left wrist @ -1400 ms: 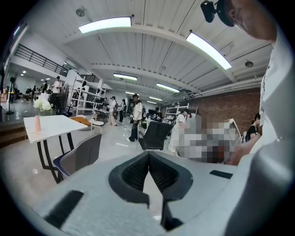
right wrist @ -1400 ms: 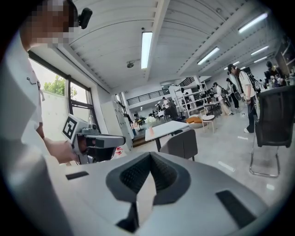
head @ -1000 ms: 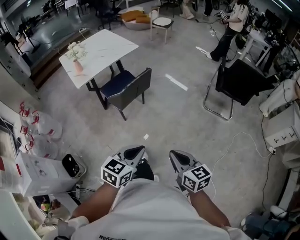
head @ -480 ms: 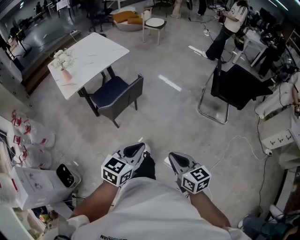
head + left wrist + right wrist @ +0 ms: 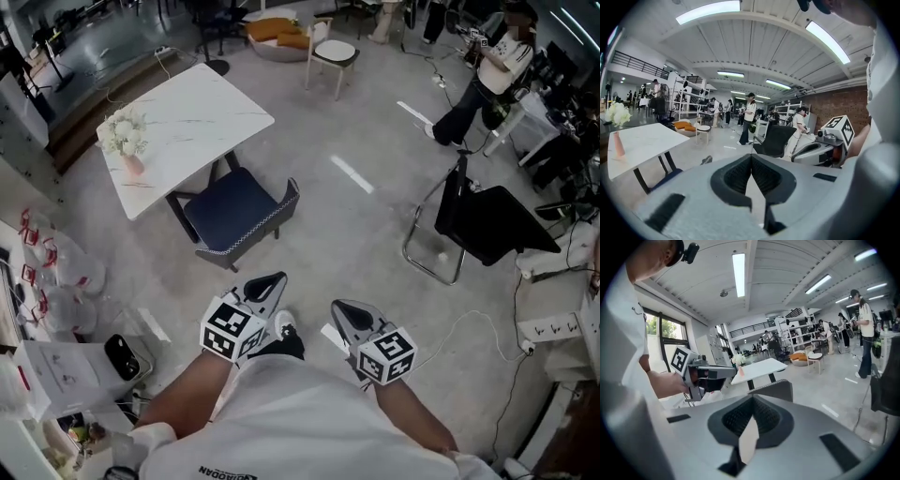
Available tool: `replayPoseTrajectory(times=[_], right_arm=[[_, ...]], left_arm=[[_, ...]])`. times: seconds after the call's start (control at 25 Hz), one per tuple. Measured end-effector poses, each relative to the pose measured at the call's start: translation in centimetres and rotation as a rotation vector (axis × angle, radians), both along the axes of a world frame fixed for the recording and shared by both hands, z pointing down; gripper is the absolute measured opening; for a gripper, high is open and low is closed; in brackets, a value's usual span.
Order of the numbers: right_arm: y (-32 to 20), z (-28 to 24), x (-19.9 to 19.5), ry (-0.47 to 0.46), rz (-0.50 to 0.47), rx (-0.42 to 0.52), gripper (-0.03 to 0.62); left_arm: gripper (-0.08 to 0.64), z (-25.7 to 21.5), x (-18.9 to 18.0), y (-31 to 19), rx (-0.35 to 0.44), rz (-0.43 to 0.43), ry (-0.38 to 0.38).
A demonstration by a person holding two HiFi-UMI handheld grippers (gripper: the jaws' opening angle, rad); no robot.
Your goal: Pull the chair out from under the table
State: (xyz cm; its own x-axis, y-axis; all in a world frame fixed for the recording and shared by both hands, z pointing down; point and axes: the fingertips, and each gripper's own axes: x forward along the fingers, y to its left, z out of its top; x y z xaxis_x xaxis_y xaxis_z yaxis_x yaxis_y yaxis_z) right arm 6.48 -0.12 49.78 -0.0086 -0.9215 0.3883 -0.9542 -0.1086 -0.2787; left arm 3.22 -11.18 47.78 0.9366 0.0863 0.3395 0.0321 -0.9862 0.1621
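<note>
Left gripper (image 5: 269,280): jaws pressed together, nothing between them. Right gripper (image 5: 338,307): jaws also together, empty. Both are held side by side, low in front of the person's body, tips pointing ahead.

Chair (image 5: 234,211), dark blue seat and grey back: ahead of the left gripper, slightly to its left, well apart from both claws. Its back faces the claws. Far edge of the seat sits under the white table (image 5: 192,112). Flower vase (image 5: 128,142) stands on the table, beyond the chair. Black chair (image 5: 492,225) well off to the right of the right gripper.
</note>
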Motion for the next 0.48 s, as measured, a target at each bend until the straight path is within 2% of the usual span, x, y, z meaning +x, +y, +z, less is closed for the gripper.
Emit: replayPoseTrajectory(times=[0.2, 0.48], right_arm=[[-7.3, -0.9, 5.0, 0.020, -0.069, 0.011, 0.006], [-15.0, -0.9, 8.8, 0.038, -0.140, 0.022, 0.006]], left_arm=[[0.008, -1.2, 4.4, -6.7, 0.030, -0.053, 0.019], [0.008, 0.2, 8.2, -12.6, 0.014, -0.087, 0.004]])
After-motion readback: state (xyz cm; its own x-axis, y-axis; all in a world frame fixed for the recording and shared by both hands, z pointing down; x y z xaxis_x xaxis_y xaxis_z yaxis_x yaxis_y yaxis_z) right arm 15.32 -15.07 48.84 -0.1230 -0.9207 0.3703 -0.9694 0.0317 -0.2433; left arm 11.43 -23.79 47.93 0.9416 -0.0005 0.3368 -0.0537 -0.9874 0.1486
